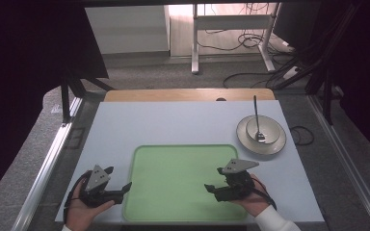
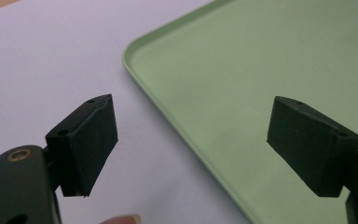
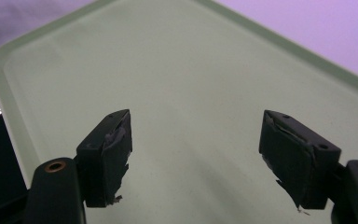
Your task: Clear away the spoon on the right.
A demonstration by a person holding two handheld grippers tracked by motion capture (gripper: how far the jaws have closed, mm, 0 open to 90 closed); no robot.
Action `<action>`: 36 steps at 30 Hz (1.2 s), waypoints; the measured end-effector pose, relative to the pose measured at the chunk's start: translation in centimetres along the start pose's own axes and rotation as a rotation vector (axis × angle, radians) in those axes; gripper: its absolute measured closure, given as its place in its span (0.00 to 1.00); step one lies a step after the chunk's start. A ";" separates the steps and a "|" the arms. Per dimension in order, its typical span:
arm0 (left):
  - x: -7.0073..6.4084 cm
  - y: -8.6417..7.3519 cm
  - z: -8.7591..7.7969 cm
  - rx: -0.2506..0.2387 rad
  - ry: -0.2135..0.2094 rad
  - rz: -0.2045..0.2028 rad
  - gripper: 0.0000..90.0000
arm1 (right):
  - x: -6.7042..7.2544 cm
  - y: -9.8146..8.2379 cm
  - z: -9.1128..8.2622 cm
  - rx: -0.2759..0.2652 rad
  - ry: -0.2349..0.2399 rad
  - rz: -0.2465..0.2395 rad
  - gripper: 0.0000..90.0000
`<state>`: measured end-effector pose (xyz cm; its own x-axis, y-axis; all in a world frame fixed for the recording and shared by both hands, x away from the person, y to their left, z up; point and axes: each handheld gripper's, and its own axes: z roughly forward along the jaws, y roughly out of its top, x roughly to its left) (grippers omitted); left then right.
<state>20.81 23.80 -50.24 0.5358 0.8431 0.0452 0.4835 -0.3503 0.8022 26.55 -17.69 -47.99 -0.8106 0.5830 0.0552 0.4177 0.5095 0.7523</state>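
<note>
A light green tray (image 1: 183, 159) lies flat on the white table top, near the front edge. My left gripper (image 1: 123, 188) rests at the tray's left rim, held by a hand, jaws wide apart with nothing between them. In the left gripper view that gripper (image 2: 192, 144) straddles the tray's rim (image 2: 168, 112). My right gripper (image 1: 209, 188) hovers low over the tray's right half, open and empty. In the right gripper view its jaws (image 3: 196, 156) frame bare tray surface (image 3: 177, 70). At the back right stands a white bowl (image 1: 261, 134) on a plate, with a spoon (image 1: 257, 120) lying in it.
The white table top (image 1: 173, 122) has a wooden strip along its far edge. Metal rails run along both sides of the table. Beyond it are a desk frame, cables on the floor and dark screens.
</note>
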 end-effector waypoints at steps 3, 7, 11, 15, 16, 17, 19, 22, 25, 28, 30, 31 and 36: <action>0.0 0.0 0.2 0.006 -0.003 -0.001 0.18 | -0.2 0.0 -0.1 0.004 -0.003 0.004 0.29; 0.0 0.0 0.2 0.008 -0.004 -0.004 0.18 | -0.3 0.1 -0.2 0.003 -0.004 0.008 0.31; 0.2 -0.1 0.4 0.020 -0.003 -0.013 0.17 | -0.3 0.4 -0.3 0.003 0.000 -0.004 0.32; 0.4 -0.1 0.3 0.020 0.000 -0.019 0.18 | -0.5 1.0 -0.4 0.005 0.000 -0.021 0.34; 0.4 -0.1 0.3 0.019 0.001 -0.019 0.17 | -0.6 1.2 -0.5 0.004 0.000 -0.022 0.34; 0.4 -0.1 0.2 0.018 0.001 -0.020 0.17 | -0.8 1.4 -0.6 0.000 -0.001 -0.024 0.35; 0.4 -0.1 0.2 0.018 0.002 -0.019 0.18 | -1.1 1.8 -0.9 -0.011 0.002 -0.022 0.37; 0.4 -0.1 0.3 0.021 0.000 -0.020 0.18 | -1.7 2.4 -1.4 -0.011 0.001 -0.035 0.39; 0.5 0.0 0.5 0.035 -0.006 -0.027 0.17 | -2.6 2.9 -1.7 -0.013 -0.004 -0.024 0.41; 0.3 0.1 0.6 0.036 -0.008 -0.024 0.17 | -3.7 3.3 -2.1 -0.023 -0.008 -0.010 0.42; 0.3 0.1 0.6 0.036 -0.008 -0.025 0.18 | -4.4 3.4 -2.4 -0.027 -0.013 -0.001 0.43; 0.3 0.1 0.6 0.038 -0.008 -0.024 0.17 | -4.7 3.4 -2.5 -0.031 -0.016 0.006 0.43; 0.3 0.1 0.6 0.038 -0.008 -0.022 0.17 | -6.0 3.6 -3.2 -0.054 -0.028 0.053 0.43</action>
<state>21.44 23.72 -50.53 0.5303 0.8475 0.0231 0.5212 -0.3473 0.7796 31.63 -21.38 -43.56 -0.7759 0.6260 0.0779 0.4363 0.4433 0.7830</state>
